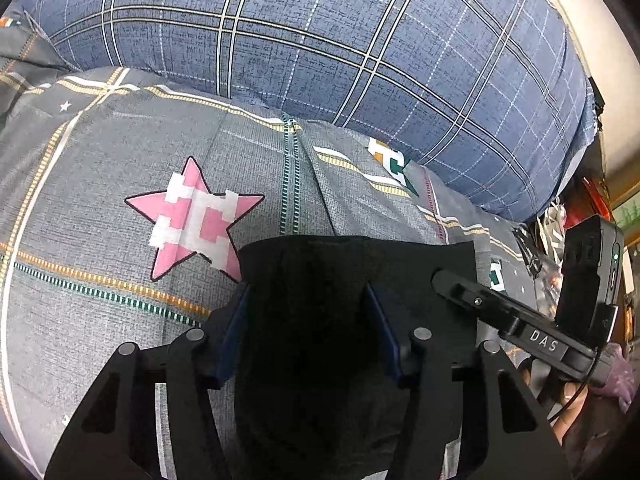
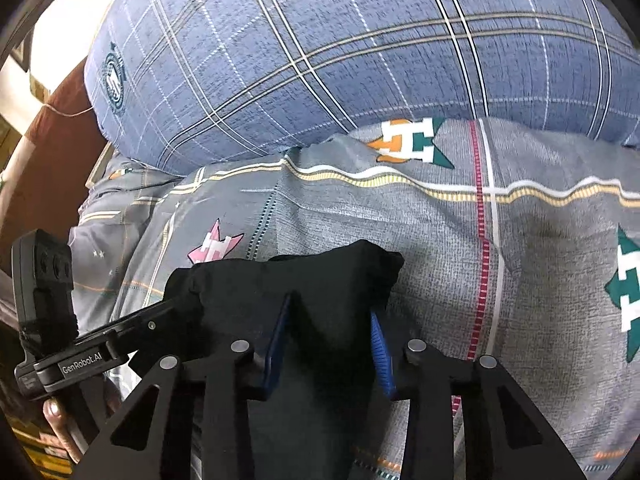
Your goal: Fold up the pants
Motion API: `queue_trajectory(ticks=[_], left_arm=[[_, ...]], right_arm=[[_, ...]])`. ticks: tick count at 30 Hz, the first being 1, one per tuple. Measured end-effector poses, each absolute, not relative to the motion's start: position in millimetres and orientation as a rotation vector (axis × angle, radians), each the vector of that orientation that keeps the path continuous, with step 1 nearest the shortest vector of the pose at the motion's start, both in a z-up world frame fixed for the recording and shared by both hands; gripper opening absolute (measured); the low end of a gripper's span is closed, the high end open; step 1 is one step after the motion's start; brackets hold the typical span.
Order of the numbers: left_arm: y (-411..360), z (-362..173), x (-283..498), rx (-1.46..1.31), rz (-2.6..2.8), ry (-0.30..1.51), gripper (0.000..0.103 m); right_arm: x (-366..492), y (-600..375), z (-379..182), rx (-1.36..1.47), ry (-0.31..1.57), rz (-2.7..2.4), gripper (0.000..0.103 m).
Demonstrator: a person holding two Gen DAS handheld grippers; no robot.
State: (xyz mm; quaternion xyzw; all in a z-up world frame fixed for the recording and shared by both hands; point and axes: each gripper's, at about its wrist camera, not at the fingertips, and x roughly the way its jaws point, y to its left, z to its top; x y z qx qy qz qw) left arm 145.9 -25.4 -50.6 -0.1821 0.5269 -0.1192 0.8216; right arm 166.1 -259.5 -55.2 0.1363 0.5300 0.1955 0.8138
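Pants (image 1: 352,280) were black, folded into a thick wad, lying on the bed cover (image 1: 100,184) just in front of a blue plaid pillow (image 1: 320,40); so dark that seams, waistband and layer count couldn't be made out. Left view: left tongs (image 1: 306,292) stood approx half-wide, blue pads (image 1: 236,328) on both sides of the pants, cloth running between them; pads looked clear of the fabric, tho the black-on-black made contact hard to judge. Lower part of the pants was cut off by the frame edge and hidden behind the tongs' arms. Right view: right tongs (image 2: 334,312) were narrower, pads (image 2: 380,348) flanking a raised fold of the pants; whether they pinched it or only sat beside it – can't tell. Far corner of the wad bulged up, w/ its underside hidden. Pink star print (image 1: 196,216) on the cover lay partly tucked under the pants' left edge. Clutter (image 1: 560,216) past the bed's right side was too blurred to name. No containers seen.
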Motion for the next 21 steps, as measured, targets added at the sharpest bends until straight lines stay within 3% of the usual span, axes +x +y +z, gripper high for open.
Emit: queue_trajectory(ticks=[3,5,8,12,15,19,21], left_arm=[[-20,-59,152,-0.423,-0.247,1.135,0.07],[-17,-64,153,-0.445,-0.245,1.141,0.072],[-20,-62,151,-0.431,-0.255,1.126,0.059],[-28,-48,141,-0.369,-0.253,1.087,0.039],[-21,-33,134,-0.396,-0.27,1.035,0.036],[-18,-44,149,-0.421,-0.239,1.042,0.036],[-17,-58,156,-0.441,-0.213,1.074,0.043]], right_arm=[[166,-265,-58,0.332,1.141,0.413,0.042],[168,-269,-62,0.36,1.16,0.41,0.046],[169,-270,-64,0.362,1.166,0.418,0.043],[166,-263,-55,0.319,1.139,0.426,0.025],[160,-265,-36,0.326,1.087,0.459,0.019],[163,-262,-24,0.321,1.041,0.466,0.019],[169,-258,-32,0.3,1.061,0.451,0.019]])
